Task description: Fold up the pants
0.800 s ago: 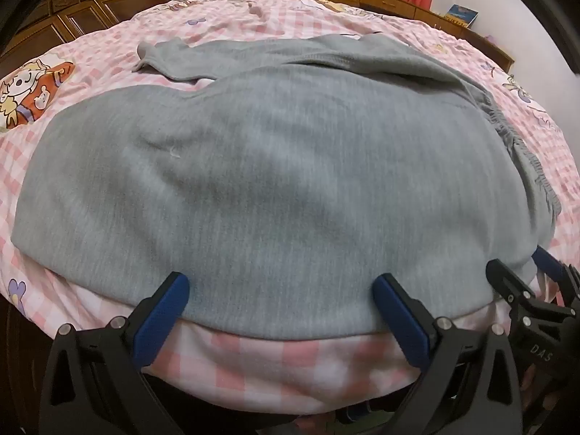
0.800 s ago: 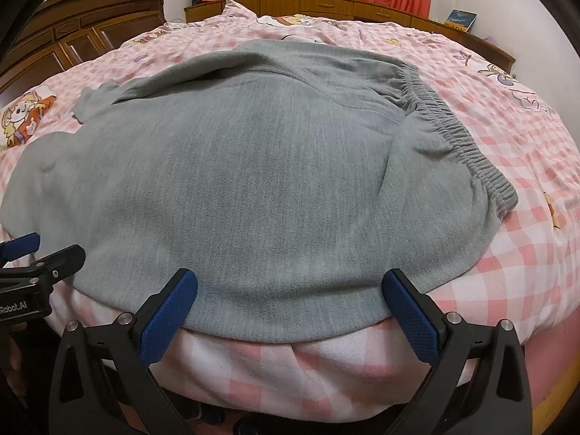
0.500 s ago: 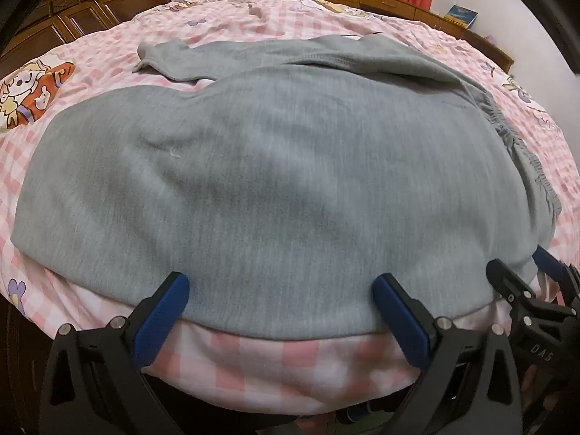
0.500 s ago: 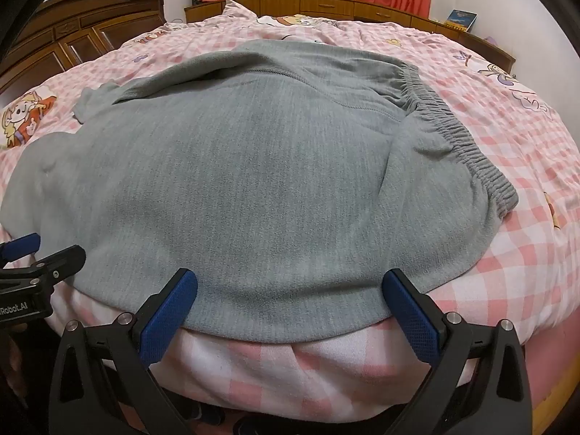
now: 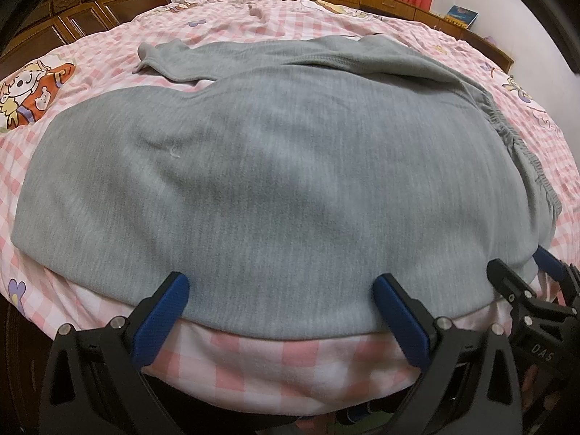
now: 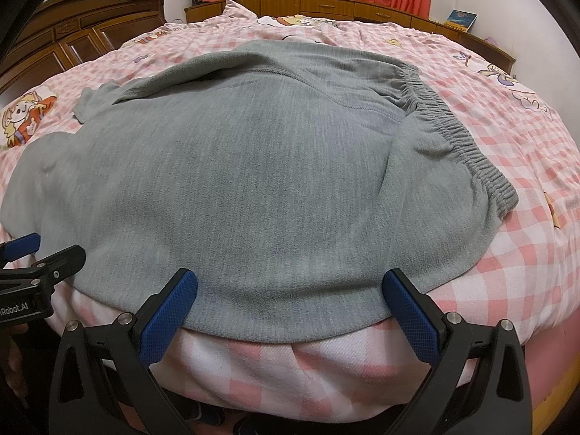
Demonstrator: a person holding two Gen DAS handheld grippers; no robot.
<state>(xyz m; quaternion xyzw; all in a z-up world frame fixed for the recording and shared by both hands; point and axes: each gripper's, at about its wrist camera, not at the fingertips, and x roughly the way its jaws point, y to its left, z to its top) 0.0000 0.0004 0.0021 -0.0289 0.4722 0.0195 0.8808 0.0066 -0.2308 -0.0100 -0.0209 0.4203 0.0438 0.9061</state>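
Hand-held gripper left (image 5: 279, 311), right (image 6: 290, 308), jaws spread, grey pants (image 6: 253, 181), checked bedspread (image 6: 507, 272)

We hold our left gripper (image 5: 279, 302) and right gripper (image 6: 290, 297) side by side, low and level, each with fingers spread wide apart.

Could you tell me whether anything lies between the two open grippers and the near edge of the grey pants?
Nothing visible does. The grey fleece pants lie spread on the pink checked bedspread, their near edge right at the fingertips of the open left gripper and open right gripper, with only bare bedspread beneath.
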